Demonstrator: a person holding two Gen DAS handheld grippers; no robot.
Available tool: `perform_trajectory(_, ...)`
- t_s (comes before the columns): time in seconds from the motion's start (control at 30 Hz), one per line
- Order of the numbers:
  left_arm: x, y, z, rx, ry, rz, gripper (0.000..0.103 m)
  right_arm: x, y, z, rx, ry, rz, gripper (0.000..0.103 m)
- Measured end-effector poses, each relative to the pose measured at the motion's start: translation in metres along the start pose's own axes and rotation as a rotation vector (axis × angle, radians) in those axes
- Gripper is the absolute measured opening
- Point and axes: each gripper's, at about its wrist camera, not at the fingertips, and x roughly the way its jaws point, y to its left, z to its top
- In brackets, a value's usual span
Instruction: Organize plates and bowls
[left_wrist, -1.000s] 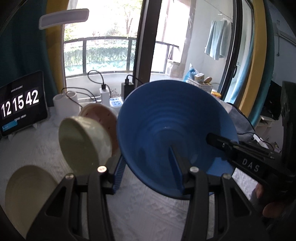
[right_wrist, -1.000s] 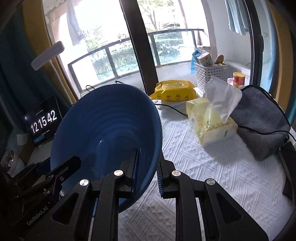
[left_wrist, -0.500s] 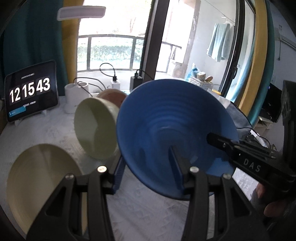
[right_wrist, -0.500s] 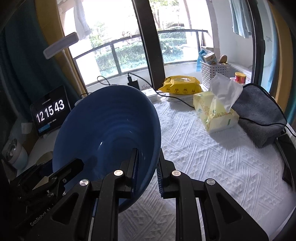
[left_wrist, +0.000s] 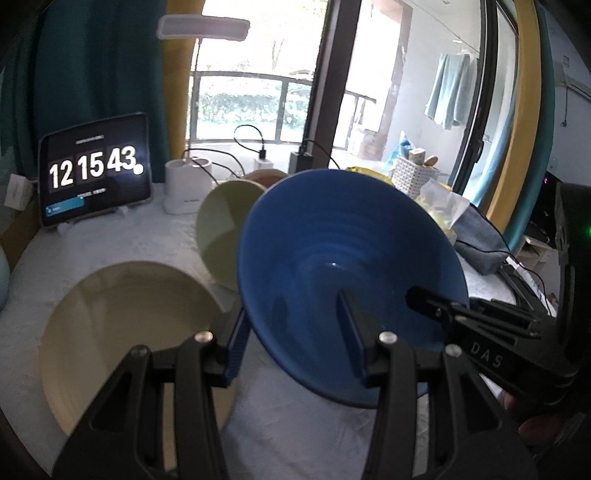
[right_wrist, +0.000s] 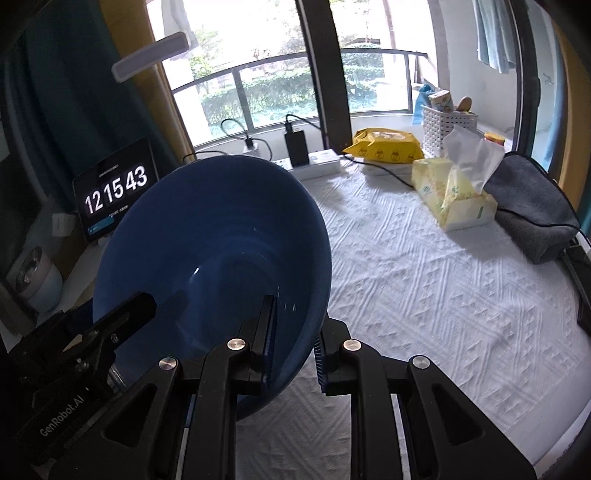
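Observation:
Both grippers hold a tilted blue bowl (left_wrist: 332, 251) above the white tablecloth. My left gripper (left_wrist: 295, 343) is shut on its lower wall, one finger inside and one outside. My right gripper (right_wrist: 293, 343) is shut on the bowl's (right_wrist: 210, 240) near right rim. Under the bowl's left side, a pale green plate (left_wrist: 129, 332) lies flat on the table. Behind it a pale green bowl (left_wrist: 225, 229) lies tipped on its side, with a brownish bowl (left_wrist: 266, 175) partly hidden behind that.
A tablet clock (left_wrist: 96, 173) and a white lamp base (left_wrist: 184, 184) stand at the back left. A tissue box (right_wrist: 454, 199), a yellow wipes pack (right_wrist: 384, 146), a white basket (right_wrist: 447, 125) and a grey cloth (right_wrist: 532, 210) occupy the back right. Cables run along the sill.
Both grippers have carried the blue bowl leftward across the table. The pale plate and the tipped green bowl now sit closer to the centre of the left wrist view. Both grips are unchanged.

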Motion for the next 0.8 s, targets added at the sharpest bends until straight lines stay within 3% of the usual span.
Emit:
perform_trajectory(0.4, -0.011, 0.016, -0.015, -0.011, 0.040, 0.034, 0.047, 0.006, 0.024, -0.018, -0.052, 0.063, 0.020, 0.020)
perform_trajectory(0.8, -0.007, 0.015, -0.018, -0.009, 0.087, 0.027, 0.048, 0.007, 0.017, -0.023, -0.026, 0.108, 0.008, 0.021)
